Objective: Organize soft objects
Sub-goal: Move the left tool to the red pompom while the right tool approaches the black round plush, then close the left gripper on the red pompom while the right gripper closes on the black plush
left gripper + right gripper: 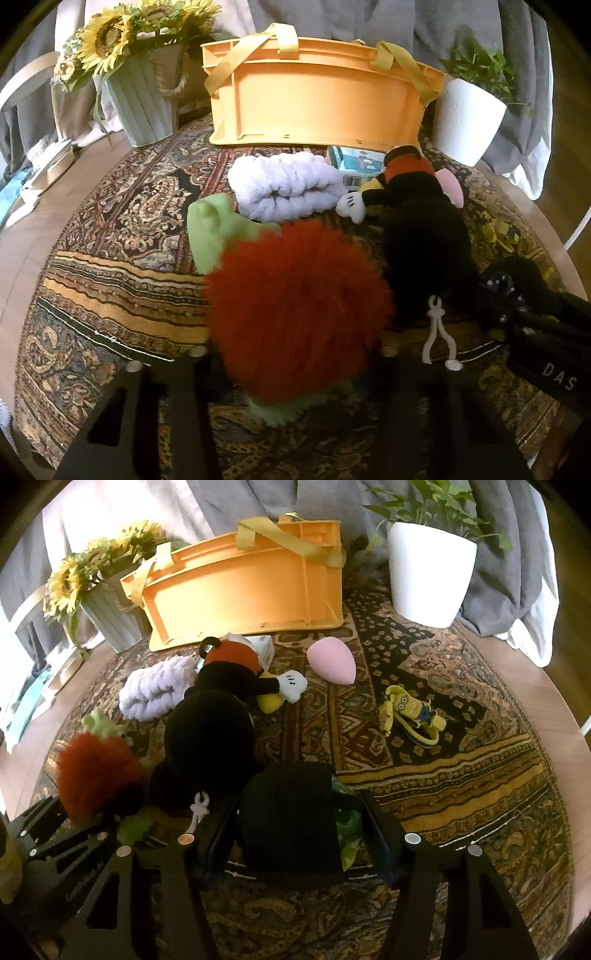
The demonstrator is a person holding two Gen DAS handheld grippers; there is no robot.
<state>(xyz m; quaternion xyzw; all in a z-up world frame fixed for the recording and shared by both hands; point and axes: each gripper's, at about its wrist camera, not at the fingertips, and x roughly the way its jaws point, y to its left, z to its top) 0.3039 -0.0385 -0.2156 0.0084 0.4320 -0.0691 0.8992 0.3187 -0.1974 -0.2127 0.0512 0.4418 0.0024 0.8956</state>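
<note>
Left gripper (295,369): closed around the red-furred green plush (295,295), held just above the patterned cloth (110,295); jaws pressed into the fur on both sides.
Right gripper (291,849): clamped on a black knitted item (291,812) with a green patterned piece showing at its right edge; jaws snug against both flanks.
Remaining soft things: lavender fluffy towel (284,188) rolled in front of the orange crate (317,107); Mickey-style mouse plush (214,716) lying between the two grippers, touching the towel; pink egg-shaped sponge (332,661) near the mouse's white glove.
Crate: at the far edge of the cloth, yellow straps draped over its rim; interior not visible.
Other items: yellow Minion toy (410,716) well apart to the right; small printed box (354,162) behind the mouse; sunflower pot (144,99) left of the crate, white plant pot (428,572) right of it.
Risk, grip: long fur compresses, so plush likely to slip or sag out mid-carry.
Risk, collision: both grippers close together beside the mouse; crossing paths toward the crate could knock one load loose.
Risk, straps: loose handles over the rim could snag a plush on entry.
Risk, pots: wide swing could tip either pot flanking the crate.
Writing: "DAS" legible on the right gripper body in the left wrist view; printing on the small box too blurred to read.
</note>
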